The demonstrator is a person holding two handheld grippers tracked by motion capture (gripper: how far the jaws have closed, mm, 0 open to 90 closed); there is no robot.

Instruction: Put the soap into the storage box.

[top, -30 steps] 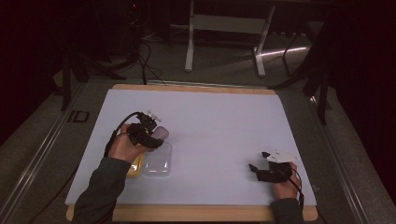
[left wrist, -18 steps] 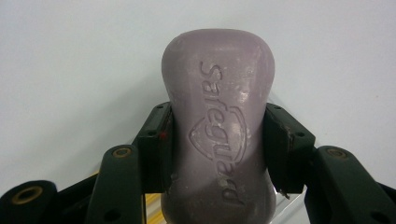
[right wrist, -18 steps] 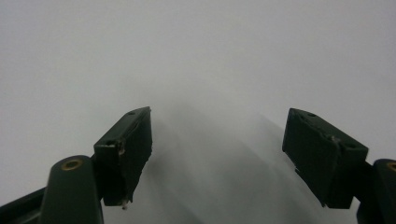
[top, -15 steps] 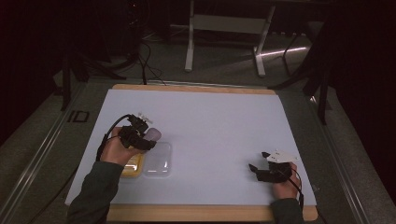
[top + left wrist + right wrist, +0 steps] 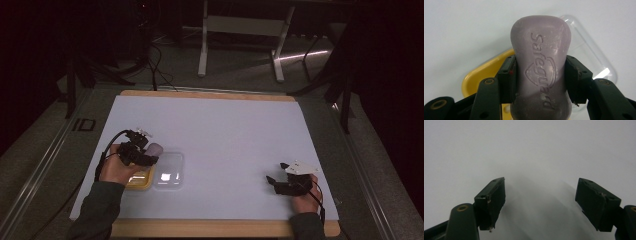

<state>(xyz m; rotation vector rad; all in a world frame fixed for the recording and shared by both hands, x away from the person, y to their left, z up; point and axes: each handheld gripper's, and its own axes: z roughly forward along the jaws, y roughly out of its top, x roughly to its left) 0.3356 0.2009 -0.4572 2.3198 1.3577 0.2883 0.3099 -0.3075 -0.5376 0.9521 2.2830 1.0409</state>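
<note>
Left gripper (image 5: 141, 150), jaws clamping the purple soap bar (image 5: 540, 67), is drawing back over the yellow soap dish (image 5: 477, 77), nearing placement, while the right gripper (image 5: 541, 205) is resting wide apart.

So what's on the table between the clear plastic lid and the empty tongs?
Nothing: in the high view, only bare white table runs from the clear plastic lid to the open right tongs.

On the table (image 5: 225, 130), a soap dish (image 5: 137, 179) sits at 8 o'clock, its lid (image 5: 169, 176) touching at 3 o'clock. A soap bar (image 5: 152, 149) is above the dish; the right gripper (image 5: 276, 172) sits at 4 o'clock.
</note>
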